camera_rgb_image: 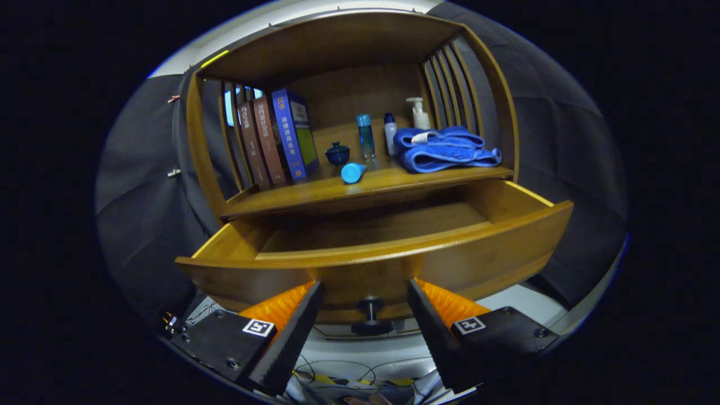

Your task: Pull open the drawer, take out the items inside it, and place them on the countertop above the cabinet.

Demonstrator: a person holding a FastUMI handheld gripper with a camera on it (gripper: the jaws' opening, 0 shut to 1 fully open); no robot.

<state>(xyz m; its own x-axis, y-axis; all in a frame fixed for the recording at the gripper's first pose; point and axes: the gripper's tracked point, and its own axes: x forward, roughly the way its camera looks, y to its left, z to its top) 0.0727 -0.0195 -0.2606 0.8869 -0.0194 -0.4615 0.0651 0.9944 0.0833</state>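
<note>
Your tongs [365,295] stand apart, clamped on nothing. Between the two fingers [295,326] sits one dark round knob [370,318] on the front panel of the one brown wooden drawer [394,264]; neither finger touches the knob. Below the fingers you see a tangle of cables [337,374] on a pale floor.

The drawer is pulled open. You see its curved front, both side walls and bare wooden bottom; the part of the interior just behind the front panel is hidden from you, so its contents cannot be confirmed.

Beyond the drawer lies the wooden surface [315,194] of the brown cabinet [349,45], enclosed by slatted sides and a top board. Count the following on the surface:
- Three upright books at the left: two brown-spined books [260,143] and one blue-spined book [292,135], leaning against each other.
- One small dark blue lidded cup [337,153], just right of the books.
- One light blue cylinder [353,172] lying on its side near the front edge.
- One tall clear blue bottle [365,135], upright.
- One white bottle with a dark cap [390,133], upright beside it.
- One white pump dispenser [419,114], farther back.
- One folded blue towel [447,149] at the right, in front of the dispenser.
</note>
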